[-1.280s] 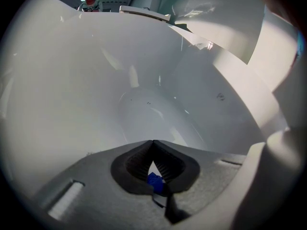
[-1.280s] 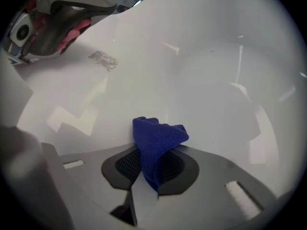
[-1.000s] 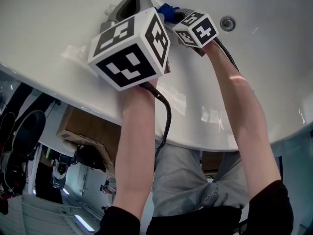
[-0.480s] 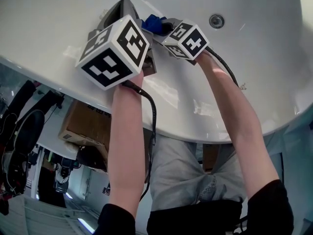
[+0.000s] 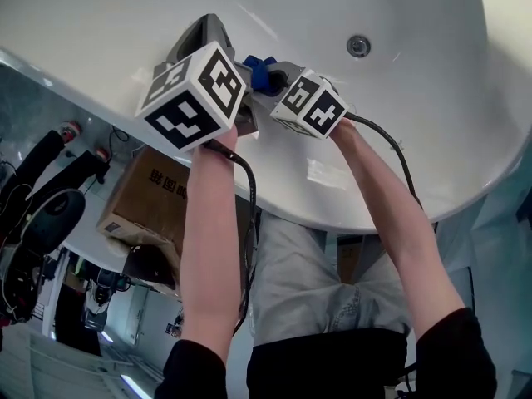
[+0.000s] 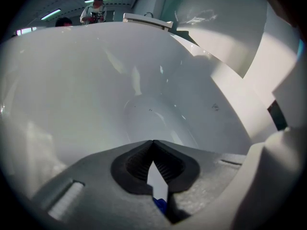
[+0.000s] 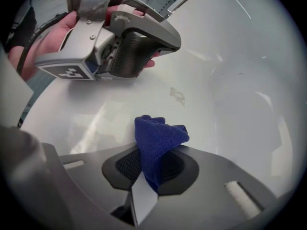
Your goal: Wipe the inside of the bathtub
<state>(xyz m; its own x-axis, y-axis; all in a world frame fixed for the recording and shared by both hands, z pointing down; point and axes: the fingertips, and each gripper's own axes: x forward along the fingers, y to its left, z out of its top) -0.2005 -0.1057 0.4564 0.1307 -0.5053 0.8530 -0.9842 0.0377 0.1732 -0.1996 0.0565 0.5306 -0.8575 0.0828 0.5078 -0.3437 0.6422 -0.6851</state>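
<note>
The dark blue cloth [image 7: 159, 145] is a small terry rag bunched into a crumpled wad, pinched between the closed jaws of the right hand-held gripper [image 7: 156, 163] inside the glossy white bathtub [image 5: 391, 131]. Its long axis runs along the jaws, the loose end pointing past their tips toward the tub wall. The left hand-held gripper [image 6: 153, 146], just beside, has its jaw tips together on nothing

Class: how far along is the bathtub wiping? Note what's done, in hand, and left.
Done: the right gripper is shut on the blue cloth. In hand: it is held inside the bathtub, with the left gripper shut, empty, alongside. Left: no wiped patch is evident and a faint smudge marks the wall, so probably most of the wiping.
</note>
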